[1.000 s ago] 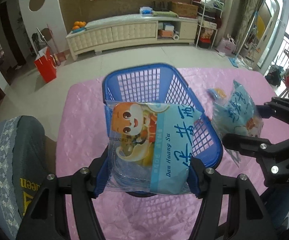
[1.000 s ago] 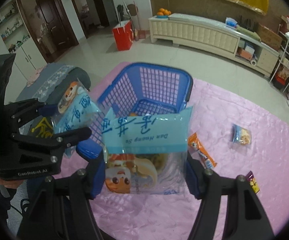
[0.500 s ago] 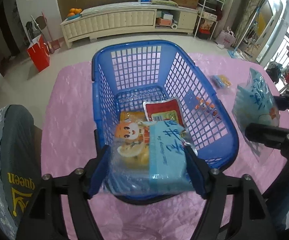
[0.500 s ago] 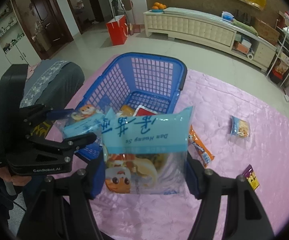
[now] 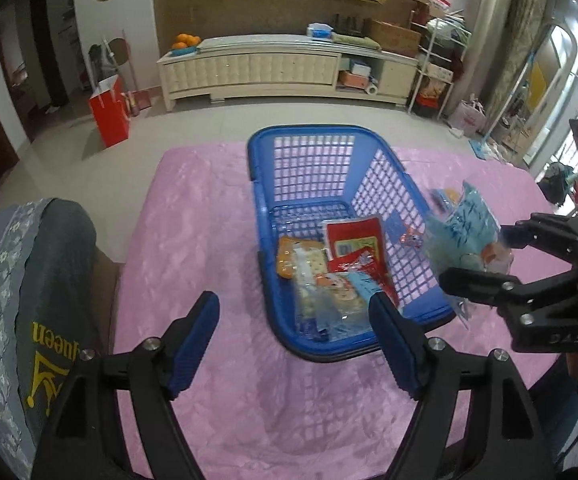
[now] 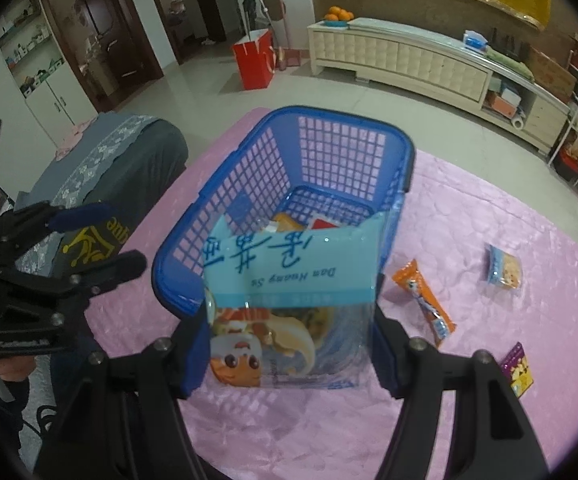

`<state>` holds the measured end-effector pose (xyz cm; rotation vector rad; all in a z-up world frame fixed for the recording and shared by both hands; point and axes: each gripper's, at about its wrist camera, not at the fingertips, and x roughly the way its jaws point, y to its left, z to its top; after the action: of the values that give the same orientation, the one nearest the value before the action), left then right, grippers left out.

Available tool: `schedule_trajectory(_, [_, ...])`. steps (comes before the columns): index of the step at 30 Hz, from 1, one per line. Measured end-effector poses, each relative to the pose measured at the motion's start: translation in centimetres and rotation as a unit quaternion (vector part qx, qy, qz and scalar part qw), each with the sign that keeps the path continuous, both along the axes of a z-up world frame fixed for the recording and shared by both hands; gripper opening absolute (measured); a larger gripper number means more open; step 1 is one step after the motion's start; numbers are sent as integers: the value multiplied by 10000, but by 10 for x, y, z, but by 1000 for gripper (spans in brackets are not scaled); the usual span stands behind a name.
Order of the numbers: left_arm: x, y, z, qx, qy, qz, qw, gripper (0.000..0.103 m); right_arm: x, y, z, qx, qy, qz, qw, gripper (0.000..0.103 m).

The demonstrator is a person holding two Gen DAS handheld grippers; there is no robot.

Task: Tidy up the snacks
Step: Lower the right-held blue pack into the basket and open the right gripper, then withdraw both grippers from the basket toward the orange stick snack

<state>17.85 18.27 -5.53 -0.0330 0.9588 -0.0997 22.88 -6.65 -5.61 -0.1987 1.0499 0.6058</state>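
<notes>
Pink quilted tablecloth carries all items. Blue mesh basket stands at centre as the collection point; several packets already lie on its floor, including one blue-banded pastry bag near the front wall. Left gripper has just been opening; its jaws stand apart, empty, beside the basket. Right gripper clamps a second pastry bag by both edges, poised at the basket rim, probably for deposit. Orange stick packet, a biscuit packet and a purple sachet remain outside.

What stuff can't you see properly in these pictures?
- Snacks in the blue basket, right wrist view: mostly hidden behind the held blue packet.
- Purple packet, right wrist view: print too small to read.
- Held packet, left wrist view: blurred.
- Person's hand: cut off by the edge.
</notes>
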Motion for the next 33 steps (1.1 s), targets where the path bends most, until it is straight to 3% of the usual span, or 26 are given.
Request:
schedule_trajectory(8, [2,14,-20,16,143,100,9998,75,8,20,-24,-513,66,24,9987,72])
schedule_trajectory(12, [2,16,-26,-47,177,90,9998,75,2,24,-24,-688,-111,106,9975,72])
schedule_trajectory(17, [-1,8,-25,-61,179,42,9998,75,0,25,-23,-719,-95,218,9971,82])
schedule_trajectory(25, [-14,-15,-7,104,56,-100,9999,75,-9,-7,1,-385,-256,-10,9989,85])
schedule_trajectory(33, [-28,-64,25,176,-252,-466,9984,75,-29,-59,38,-249,-587,-221,9977,85])
